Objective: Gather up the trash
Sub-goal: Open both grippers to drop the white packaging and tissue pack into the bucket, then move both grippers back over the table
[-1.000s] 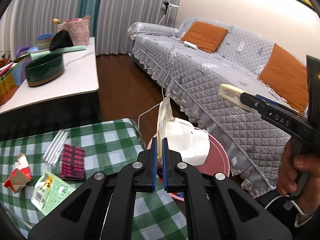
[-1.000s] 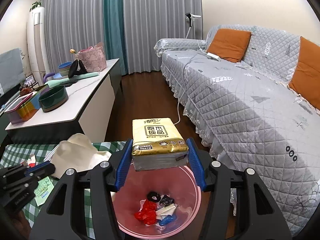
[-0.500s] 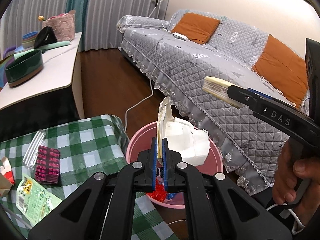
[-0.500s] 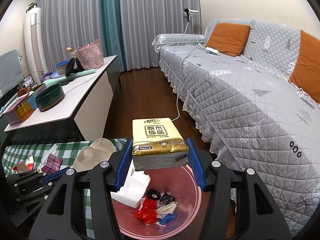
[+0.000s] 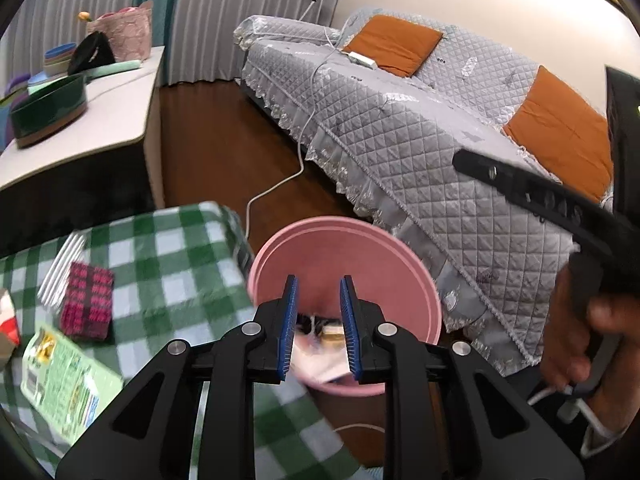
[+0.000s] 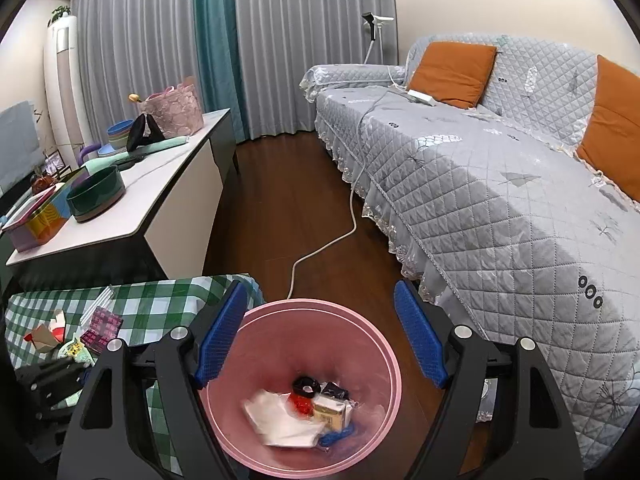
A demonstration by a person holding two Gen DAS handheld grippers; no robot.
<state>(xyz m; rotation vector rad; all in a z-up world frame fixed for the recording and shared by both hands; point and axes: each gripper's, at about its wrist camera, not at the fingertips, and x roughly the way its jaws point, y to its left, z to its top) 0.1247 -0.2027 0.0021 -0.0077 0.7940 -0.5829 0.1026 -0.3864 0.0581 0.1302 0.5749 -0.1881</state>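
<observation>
A pink bin (image 6: 304, 320) stands on the floor beside the green checked table (image 5: 172, 248); it also shows in the left wrist view (image 5: 344, 248). In it lie a white tissue (image 6: 284, 420), a yellow tissue pack (image 6: 330, 412) and small red, black and blue scraps. My right gripper (image 6: 320, 340) is open and empty above the bin. My left gripper (image 5: 318, 320) is open and empty over the bin's near rim. On the table lie a pink-black packet (image 5: 86, 300), a green wrapper (image 5: 60, 376), a clear strip (image 5: 60, 264) and a red-white carton (image 6: 44, 332).
A grey quilted sofa (image 6: 500, 160) with orange cushions stands to the right. A white cable (image 6: 332, 240) runs across the wooden floor. A white sideboard (image 6: 132, 208) at the left holds a dark green bowl (image 6: 96, 196), a pink bag and boxes.
Both grippers opened. The white tissue dropped from my left gripper and the yellow tissue pack from my right gripper; both now lie in the pink bin.
</observation>
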